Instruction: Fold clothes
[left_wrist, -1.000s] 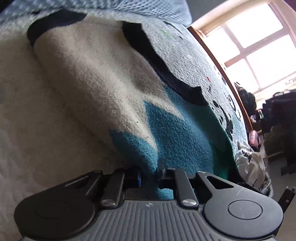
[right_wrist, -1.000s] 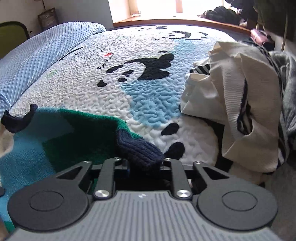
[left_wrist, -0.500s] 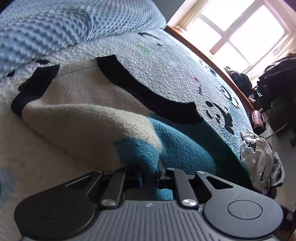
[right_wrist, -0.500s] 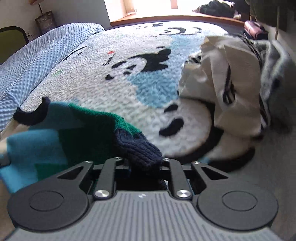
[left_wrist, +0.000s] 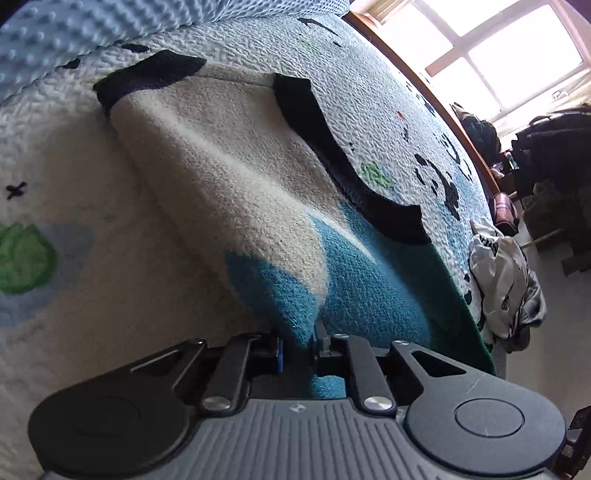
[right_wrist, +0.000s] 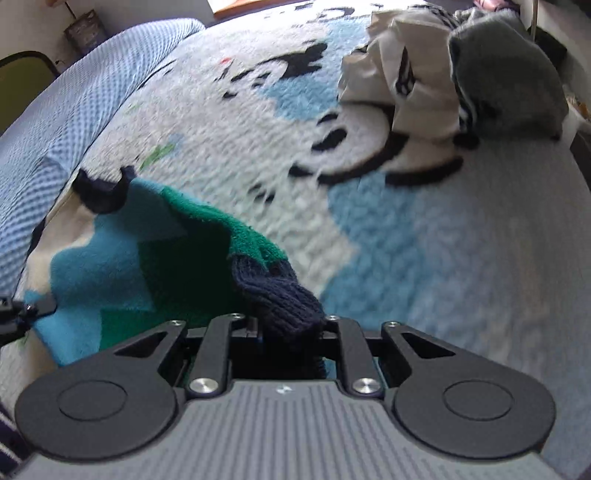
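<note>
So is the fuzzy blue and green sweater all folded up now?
Not yet. The sweater is only partly folded on the bed, while the left gripper and right gripper pinch its edges.

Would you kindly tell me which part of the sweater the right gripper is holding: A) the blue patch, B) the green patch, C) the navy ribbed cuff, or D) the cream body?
C: the right gripper is shut on the sweater's navy ribbed cuff.
</note>
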